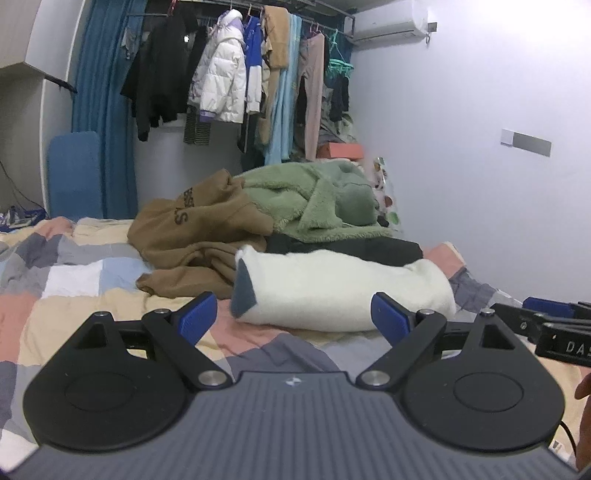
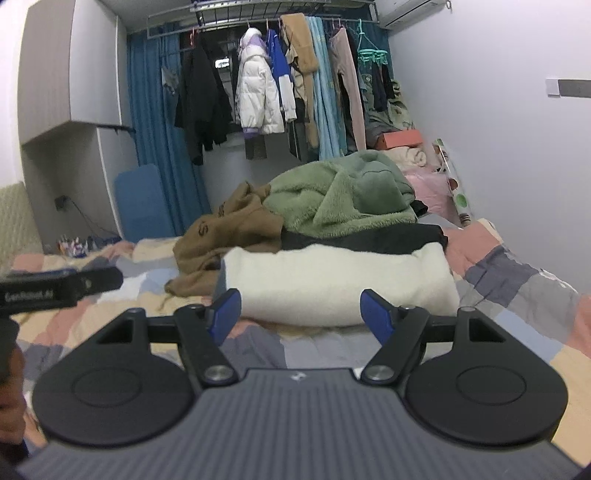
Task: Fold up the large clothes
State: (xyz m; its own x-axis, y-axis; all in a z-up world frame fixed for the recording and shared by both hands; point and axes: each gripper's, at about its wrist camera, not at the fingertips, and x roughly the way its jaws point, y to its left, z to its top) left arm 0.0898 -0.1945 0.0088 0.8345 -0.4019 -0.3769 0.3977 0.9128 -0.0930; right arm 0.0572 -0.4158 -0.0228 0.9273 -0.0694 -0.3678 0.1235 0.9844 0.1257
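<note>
1. White fleece bundle [image 1: 343,291] folded, lying on patchwork bed [image 1: 74,280], touching front of clothes pile.
2. Left gripper [image 1: 295,317] and right gripper [image 2: 299,314] near bundle: fingers spread wide, holding nothing.
3. Judged soft, bulky, light, compressible; best gripped at thick folded edges.
4. Brown hoodie [image 1: 199,229] just left of bundle: dark lettering, only "S" readable.

A lived-in home bedroom: a bed [image 2: 517,280] spread with a patchwork quilt fills the foreground, with a heap of garments [image 2: 332,206] piled at its far end. Behind the bed, an overhead rail [image 2: 258,9] carries hanging coats, among them a white puffer jacket [image 2: 258,96], in front of blue curtains [image 2: 155,122]. An air conditioner [image 1: 388,22] is mounted high on the wall right of the rail.
</note>
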